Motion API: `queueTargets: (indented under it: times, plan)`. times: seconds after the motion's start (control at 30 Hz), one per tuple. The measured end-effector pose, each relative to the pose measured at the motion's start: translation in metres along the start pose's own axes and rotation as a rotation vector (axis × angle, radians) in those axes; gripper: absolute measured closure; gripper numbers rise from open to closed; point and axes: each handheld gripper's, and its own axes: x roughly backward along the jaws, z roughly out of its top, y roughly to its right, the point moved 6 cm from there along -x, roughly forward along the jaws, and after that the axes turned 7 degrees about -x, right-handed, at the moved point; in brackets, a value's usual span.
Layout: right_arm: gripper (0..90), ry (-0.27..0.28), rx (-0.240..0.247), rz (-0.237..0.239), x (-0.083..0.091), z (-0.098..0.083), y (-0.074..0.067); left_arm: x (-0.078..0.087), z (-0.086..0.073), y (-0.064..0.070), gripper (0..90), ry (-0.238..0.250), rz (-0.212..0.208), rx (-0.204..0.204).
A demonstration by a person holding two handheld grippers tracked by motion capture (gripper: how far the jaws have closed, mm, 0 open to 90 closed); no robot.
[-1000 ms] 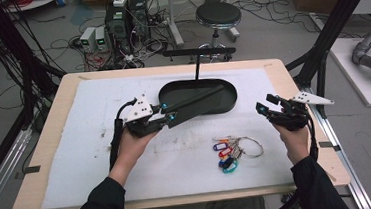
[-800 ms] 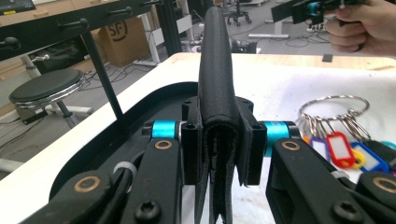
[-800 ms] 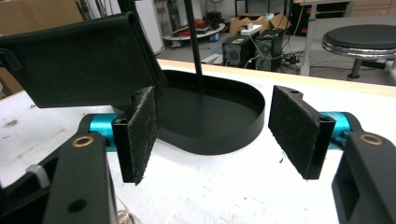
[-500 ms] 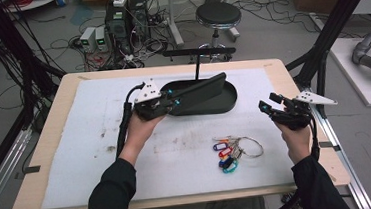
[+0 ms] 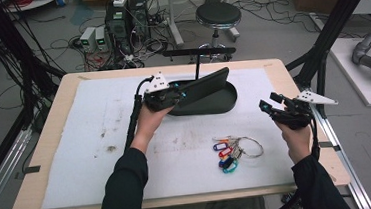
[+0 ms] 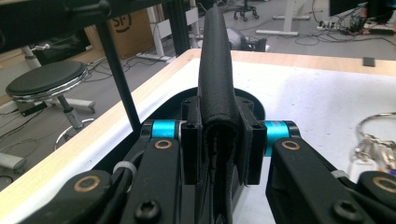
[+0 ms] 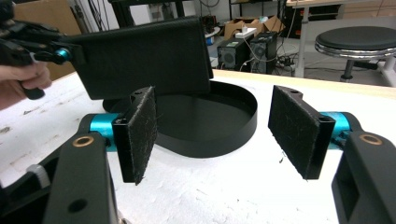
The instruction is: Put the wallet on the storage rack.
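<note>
My left gripper (image 5: 178,93) is shut on one end of a flat black pouch (image 5: 207,83), holding it on edge over the black oval tray (image 5: 231,102) at the far middle of the mat. In the left gripper view the pouch (image 6: 216,74) stands upright, pinched between the pads. My right gripper (image 5: 268,108) hovers open at the right side of the table, nothing between its pads (image 7: 138,132). It faces the tray (image 7: 236,125) and the pouch (image 7: 144,56). A key ring with coloured tags (image 5: 231,151) lies on the mat between the hands.
A white foam mat (image 5: 76,143) covers the wooden table (image 5: 36,146). A black post (image 5: 196,66) rises just behind the tray. A stool (image 5: 218,15), computers and cables stand on the floor beyond the table's far edge.
My left gripper has carried the pouch away from the person and a little to the right, so it now hangs over the tray. The right gripper has stayed in place.
</note>
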Motion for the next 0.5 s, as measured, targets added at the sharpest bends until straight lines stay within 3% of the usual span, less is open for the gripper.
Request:
queueTargets:
  times: [0.2,0.5]
  plan:
    - [33.8,-0.005,-0.005,-0.001,0.0,0.0,0.0,-0.012,-0.018,-0.008,74.6,-0.017,0.008,0.055]
    - [33.8,-0.008,0.0,-0.002,-0.001,-0.001,0.0,-0.021,-0.039,-0.015,74.6,-0.065,0.022,0.079]
